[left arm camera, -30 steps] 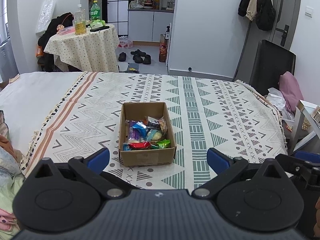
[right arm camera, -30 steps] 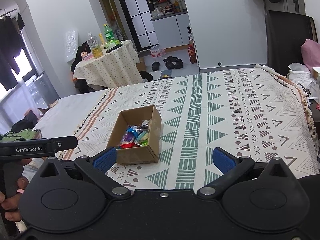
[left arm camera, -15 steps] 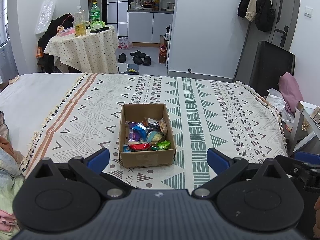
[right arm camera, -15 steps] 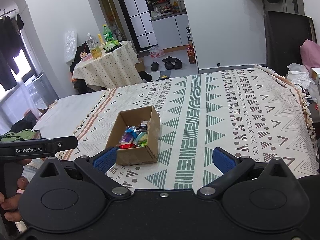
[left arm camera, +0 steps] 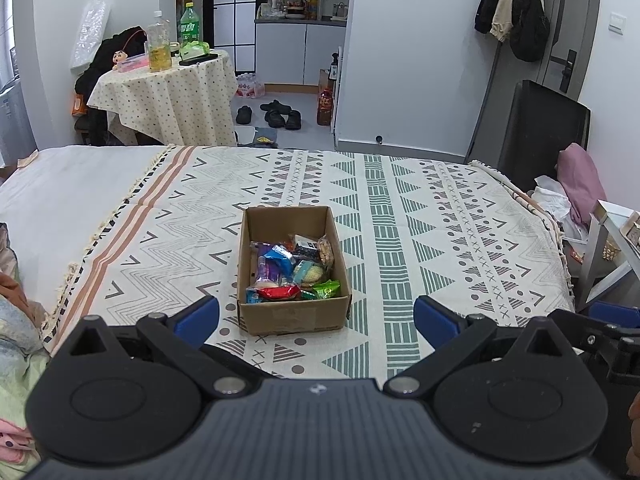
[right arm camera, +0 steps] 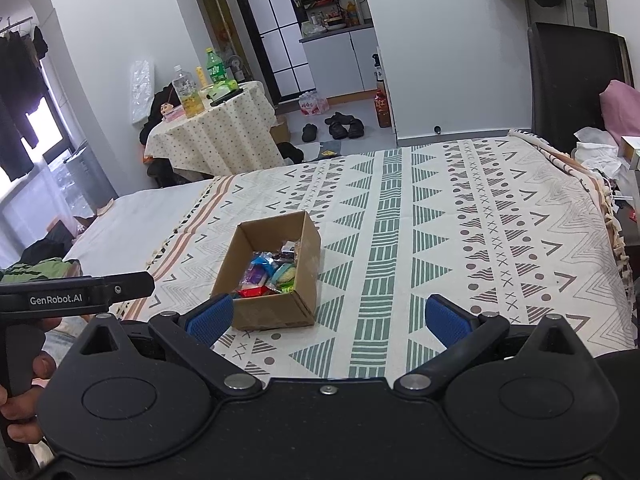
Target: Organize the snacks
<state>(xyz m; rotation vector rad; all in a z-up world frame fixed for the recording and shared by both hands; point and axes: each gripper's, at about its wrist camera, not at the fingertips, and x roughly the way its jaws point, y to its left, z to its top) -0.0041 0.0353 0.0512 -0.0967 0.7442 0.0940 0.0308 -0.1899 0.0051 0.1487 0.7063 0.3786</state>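
So the open brown cardboard box (left arm camera: 294, 312) full of colourful wrapped snack packets (left arm camera: 292, 270) sits on the bed's cream patterned blanket (left arm camera: 420, 216), pretty much dead ahead of the left tool (left arm camera: 316, 316). Its long side runs straight away from that tool, near short wall facing it. From the right tool (right arm camera: 328, 318) the box is off to the left and angled a bit, so I'd say the left one has the straighter line in. Both tools have their blue-padded fingers spread wide, holding nothing. Snacks all look boxed already.
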